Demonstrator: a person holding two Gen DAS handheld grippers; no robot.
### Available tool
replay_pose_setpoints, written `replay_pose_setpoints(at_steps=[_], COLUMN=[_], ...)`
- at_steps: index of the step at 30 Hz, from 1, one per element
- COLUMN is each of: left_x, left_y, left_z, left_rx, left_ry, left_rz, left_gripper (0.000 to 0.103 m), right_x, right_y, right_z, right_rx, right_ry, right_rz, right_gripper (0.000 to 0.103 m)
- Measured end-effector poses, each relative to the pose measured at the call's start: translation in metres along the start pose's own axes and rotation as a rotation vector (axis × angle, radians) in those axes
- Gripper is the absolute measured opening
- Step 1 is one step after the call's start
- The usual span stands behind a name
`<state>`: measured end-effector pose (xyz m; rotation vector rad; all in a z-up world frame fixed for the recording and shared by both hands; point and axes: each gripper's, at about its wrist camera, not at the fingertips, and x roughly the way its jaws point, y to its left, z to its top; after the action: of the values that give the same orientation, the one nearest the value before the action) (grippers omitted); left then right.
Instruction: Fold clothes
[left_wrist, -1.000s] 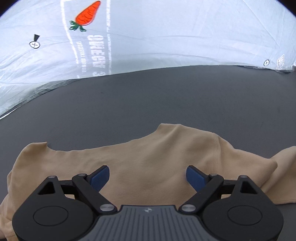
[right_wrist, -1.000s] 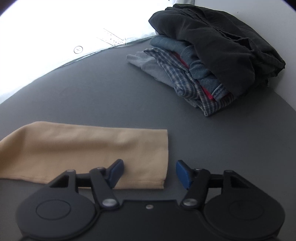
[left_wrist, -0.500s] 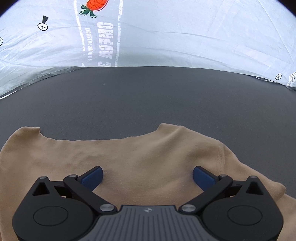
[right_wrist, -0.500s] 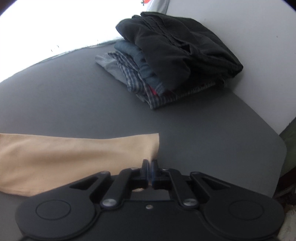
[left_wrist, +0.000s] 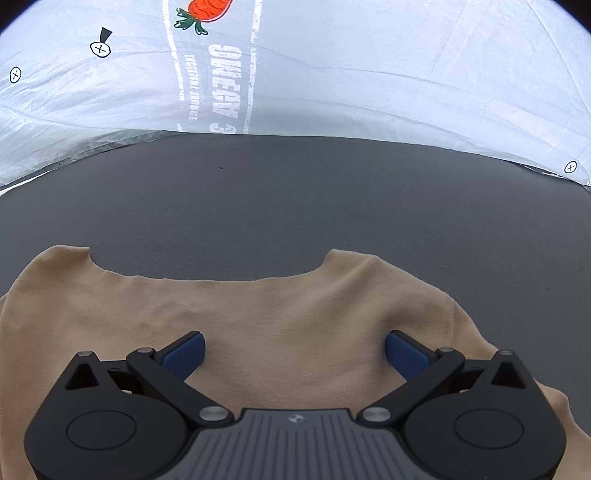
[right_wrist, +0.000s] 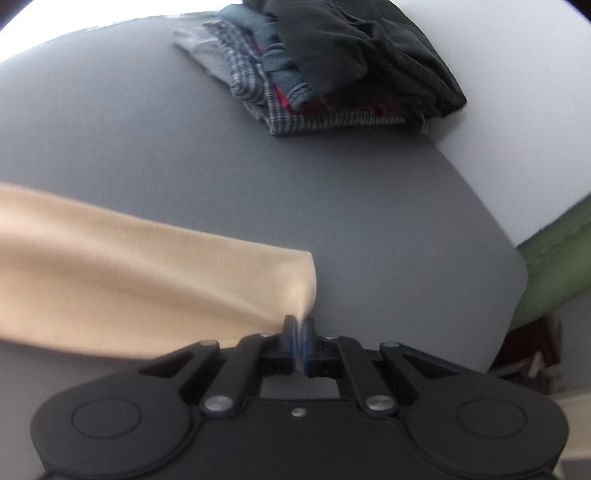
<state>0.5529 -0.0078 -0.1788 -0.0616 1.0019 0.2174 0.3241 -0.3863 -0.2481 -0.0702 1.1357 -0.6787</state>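
Observation:
A tan shirt (left_wrist: 280, 314) lies flat on the dark grey table (left_wrist: 295, 206), its neckline toward the far side. My left gripper (left_wrist: 293, 349) is open wide and sits over the shirt's upper body, just below the collar, with the blue pads apart. In the right wrist view the shirt's tan sleeve (right_wrist: 147, 273) stretches from the left. My right gripper (right_wrist: 298, 332) is shut on the sleeve's near corner at its cuff end and holds it slightly raised.
A stack of folded clothes (right_wrist: 325, 70), black on top over blue and plaid, sits at the far right of the table by a white wall. A white plastic sheet with a carrot print (left_wrist: 221, 74) borders the far edge. Something green (right_wrist: 554, 266) lies beyond the table's right edge.
My right gripper closed on the sleeve's cuff corner and swung right, lifting it a little. My left gripper moved forward over the shirt toward the collar and stayed open.

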Motion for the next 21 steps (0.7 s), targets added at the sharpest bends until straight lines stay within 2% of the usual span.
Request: replay_pose_setpoints(at_steps=[2, 4, 6, 9, 10, 11, 12, 16, 18, 21], left_x=[-0.01, -0.031, -0.053, -0.095, -0.107, -0.118, -0.128, -0.168, -0.183, -0.202], left_y=[0.007, 0.026, 0.045, 0.076, 0.088, 0.103, 0.117, 0.173, 0.196, 0.225], left_z=[-0.001, -0.008, -0.015, -0.04, -0.052, -0.067, -0.082, -0.147, -0.177, -0.214], left_rx=[-0.018, -0.053, -0.088, -0.117, -0.134, -0.168, -0.201, -0.367, -0.45, -0.51], left_ry=[-0.01, -0.039, -0.067, -0.121, -0.126, -0.117, -0.109, -0.079, -0.073, -0.044], left_rz=[0.014, -0.016, -0.045, -0.033, -0.028, -0.032, -0.036, -0.047, -0.027, 0.036], left_gripper=[0.103, 0.103, 0.103, 0.103, 0.103, 0.103, 0.103, 0.103, 0.103, 0.103], right_x=[0.001, 0.001, -0.002, -0.017, -0.022, -0.027, -0.033, -0.059, -0.074, -0.093], right_y=[-0.004, -0.008, -0.015, -0.024, -0.025, -0.024, -0.02, 0.005, 0.018, 0.036], right_z=[-0.001, -0.004, -0.007, -0.014, -0.016, -0.019, -0.022, -0.036, -0.041, -0.046], right_rx=[0.028, 0.013, 0.013, 0.036, 0.037, 0.027, 0.006, -0.091, -0.118, -0.101], right_ry=[0.013, -0.008, -0.045, -0.097, -0.116, -0.137, -0.162, -0.258, -0.297, -0.297], right_rz=[0.012, 0.017, 0.004, 0.028, 0.037, 0.05, 0.066, 0.14, 0.24, 0.453], right_gripper=[0.004, 0.013, 0.048, 0.066, 0.072, 0.085, 0.09, 0.092, 0.1, 0.102])
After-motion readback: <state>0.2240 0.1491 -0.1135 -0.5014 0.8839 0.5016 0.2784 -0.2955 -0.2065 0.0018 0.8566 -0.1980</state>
